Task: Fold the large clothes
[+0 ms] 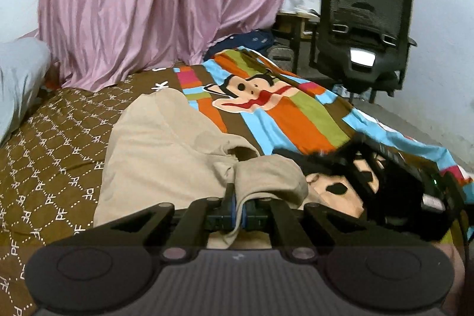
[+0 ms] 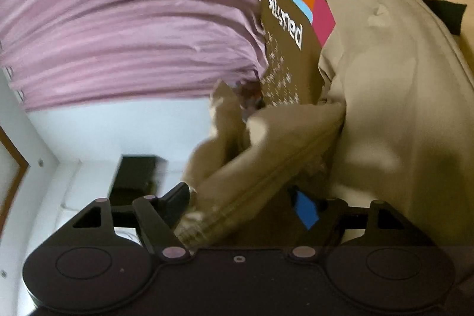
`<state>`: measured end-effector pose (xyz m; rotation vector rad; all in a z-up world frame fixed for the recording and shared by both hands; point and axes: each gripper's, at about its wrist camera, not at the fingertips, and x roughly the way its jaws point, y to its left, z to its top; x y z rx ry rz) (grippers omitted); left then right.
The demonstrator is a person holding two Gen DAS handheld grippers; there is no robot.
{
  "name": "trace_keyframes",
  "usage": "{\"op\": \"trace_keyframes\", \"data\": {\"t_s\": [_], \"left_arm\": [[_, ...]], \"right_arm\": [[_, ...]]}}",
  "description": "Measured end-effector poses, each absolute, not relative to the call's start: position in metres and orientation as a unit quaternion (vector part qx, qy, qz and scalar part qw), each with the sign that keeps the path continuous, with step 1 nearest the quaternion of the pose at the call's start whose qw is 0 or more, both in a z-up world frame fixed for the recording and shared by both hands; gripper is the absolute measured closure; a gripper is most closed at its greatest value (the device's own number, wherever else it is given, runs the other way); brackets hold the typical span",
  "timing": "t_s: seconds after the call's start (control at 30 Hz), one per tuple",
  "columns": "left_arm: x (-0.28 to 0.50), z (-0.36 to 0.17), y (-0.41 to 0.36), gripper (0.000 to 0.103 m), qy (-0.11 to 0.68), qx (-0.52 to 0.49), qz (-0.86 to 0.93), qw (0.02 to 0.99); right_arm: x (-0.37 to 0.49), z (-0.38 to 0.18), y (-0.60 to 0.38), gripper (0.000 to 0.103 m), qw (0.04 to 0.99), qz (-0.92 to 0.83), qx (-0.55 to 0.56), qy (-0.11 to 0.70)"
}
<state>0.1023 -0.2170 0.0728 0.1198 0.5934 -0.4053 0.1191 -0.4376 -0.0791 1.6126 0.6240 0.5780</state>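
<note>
The left claw (image 1: 237,205) is pinched narrow on a rolled edge of the beige garment (image 1: 166,144), and the rest of this large cloth spreads ahead of it and to its left over the bed (image 1: 53,138). The right claw (image 2: 251,209) stands wide, with a thick seamed fold of the same garment lying between its fingers; its blue pad (image 2: 306,208) shows bare on the right side, so I judge the cloth is gathered but not yet gripped firmly. This view is tilted and blurred, so the exact contact I cannot tell. To do the fold well, I think both claws should take one layer edge only, pull the cloth taut between them, and lay it flat before letting go, because the bunch in front of the left claw can make a crooked crease. Beyond the garment lies a striped cartoon blanket (image 1: 275,108); near its far edge I read white letters like "paul", the remaining letters are unclear. The brown bedcover carries a repeated "PF" mark in a dotted grid. A pink curtain (image 1: 142,5) hangs farther ahead.
</note>
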Motion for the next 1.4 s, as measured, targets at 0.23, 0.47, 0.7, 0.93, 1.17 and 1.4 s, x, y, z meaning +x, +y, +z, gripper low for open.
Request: {"op": "trace_keyframes", "data": {"t_s": [0.23, 0.47, 0.7, 0.93, 1.17, 1.4], "left_arm": [[0.073, 0.062, -0.237, 0.101, 0.285, 0.129, -0.253, 0.916], [0.074, 0.052, -0.261, 0.101, 0.297, 0.124, -0.272, 0.907], [0.092, 0.026, -0.274, 0.1, 0.332, 0.108, -0.28, 0.894], [0.101, -0.01, -0.275, 0.1, 0.377, 0.096, -0.284, 0.876], [0.1, -0.014, -0.272, 0.099, 0.384, 0.091, -0.279, 0.875], [0.101, -0.012, -0.274, 0.099, 0.389, 0.083, -0.276, 0.875]], "right_arm": [[0.123, -0.079, -0.451, 0.05, 0.64, 0.191, 0.702, 0.247], [0.145, -0.042, -0.473, 0.086, 0.751, 0.155, 0.589, 0.255], [0.173, -0.043, -0.477, 0.093, 0.794, 0.152, 0.512, 0.29], [0.179, -0.051, -0.478, 0.091, 0.828, 0.098, 0.445, 0.327], [0.167, -0.046, -0.483, 0.07, 0.847, 0.059, 0.408, 0.335], [0.153, -0.041, -0.499, 0.068, 0.849, 0.025, 0.415, 0.326]]}}
